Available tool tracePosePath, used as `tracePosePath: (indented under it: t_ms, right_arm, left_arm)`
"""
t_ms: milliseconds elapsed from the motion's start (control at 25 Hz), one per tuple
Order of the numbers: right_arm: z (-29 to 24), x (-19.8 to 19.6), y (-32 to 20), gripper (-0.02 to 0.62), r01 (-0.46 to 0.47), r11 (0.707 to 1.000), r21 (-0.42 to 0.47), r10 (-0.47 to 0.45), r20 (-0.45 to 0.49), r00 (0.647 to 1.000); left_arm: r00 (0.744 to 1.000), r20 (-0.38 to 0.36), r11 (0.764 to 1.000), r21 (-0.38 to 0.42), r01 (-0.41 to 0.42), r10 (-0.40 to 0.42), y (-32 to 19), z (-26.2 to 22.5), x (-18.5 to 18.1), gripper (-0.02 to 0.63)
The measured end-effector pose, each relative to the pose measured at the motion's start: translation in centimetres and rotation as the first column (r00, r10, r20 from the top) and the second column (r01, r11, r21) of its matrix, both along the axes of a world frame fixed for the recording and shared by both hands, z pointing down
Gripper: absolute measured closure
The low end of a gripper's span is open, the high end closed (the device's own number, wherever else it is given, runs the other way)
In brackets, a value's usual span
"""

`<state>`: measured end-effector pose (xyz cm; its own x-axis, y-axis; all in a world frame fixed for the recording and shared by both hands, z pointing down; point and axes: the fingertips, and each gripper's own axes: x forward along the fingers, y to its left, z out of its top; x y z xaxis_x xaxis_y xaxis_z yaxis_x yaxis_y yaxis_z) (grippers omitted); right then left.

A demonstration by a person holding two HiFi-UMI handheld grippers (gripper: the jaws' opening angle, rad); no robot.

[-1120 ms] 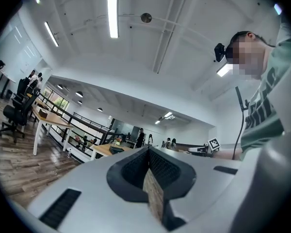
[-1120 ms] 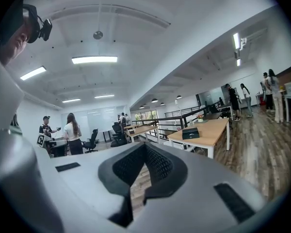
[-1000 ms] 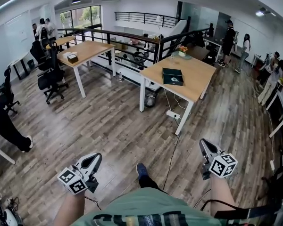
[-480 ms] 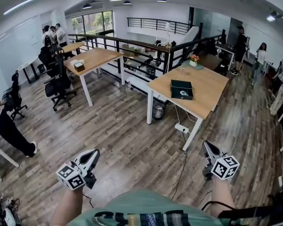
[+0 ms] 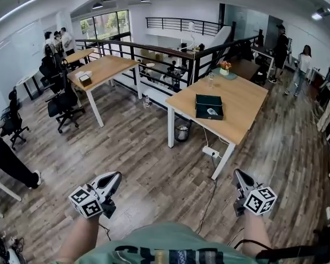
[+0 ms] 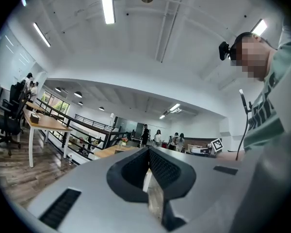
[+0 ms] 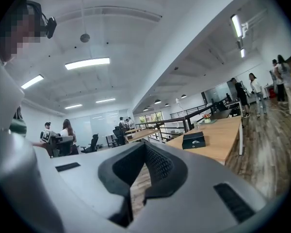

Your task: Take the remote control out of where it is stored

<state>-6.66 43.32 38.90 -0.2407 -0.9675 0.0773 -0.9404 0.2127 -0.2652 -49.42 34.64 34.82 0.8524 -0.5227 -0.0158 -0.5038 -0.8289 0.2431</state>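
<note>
Both tools are held low over the wooden floor (image 5: pixel 137 153), well short of the desk (image 5: pixel 239 122). The left gripper (image 5: pixel 116 176) has its jaws together with nothing between them, and the right gripper (image 5: pixel 236 172) is likewise closed and empty. Near the middle of the desk lies a dark box (image 5: pixel 209 104); a small pale thing (image 5: pixel 211 112) on its near edge may be the remote control, too small to tell

A box (image 5: pixel 209 106) lies on the table (image 5: pixel 243 111), a flowerpot (image 5: pixel 225 67) behind it.
</note>
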Motion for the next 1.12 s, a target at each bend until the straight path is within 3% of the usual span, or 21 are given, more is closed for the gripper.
tracePosePath:
  t_ms: [240,480,880,1120]
  right_arm:
    - [1.3,0.8,-2.5,0.591,-0.058,0.998,-0.038,0.058,0.003,0.998]
    - [-0.3,-1.3,-7.7,0.591,-0.146,0.989,-0.015,0.145,-0.042,0.988]
    - [-2.5,-9.7,-18.6,0.591,-0.267,0.964,-0.008,0.266,-0.053,0.962]
    - [-1.9,-12.6,-23.0,0.591,-0.291,0.955,-0.051,0.287,-0.071,0.955]
  left_arm:
    - [0.998,-0.025,0.998,-0.029,-0.057,0.056,-5.5,1.4,1.5,0.601]
    - [0.985,-0.048,0.987,0.013,-0.163,0.164,-13.7,1.7,0.8,0.601]
    - [0.968,-0.027,0.967,0.054,-0.248,0.249,-28.7,0.6,-7.9,0.601]
    - [0.959,-0.043,0.960,0.046,-0.278,0.280,-34.6,1.6,-9.8,0.601]
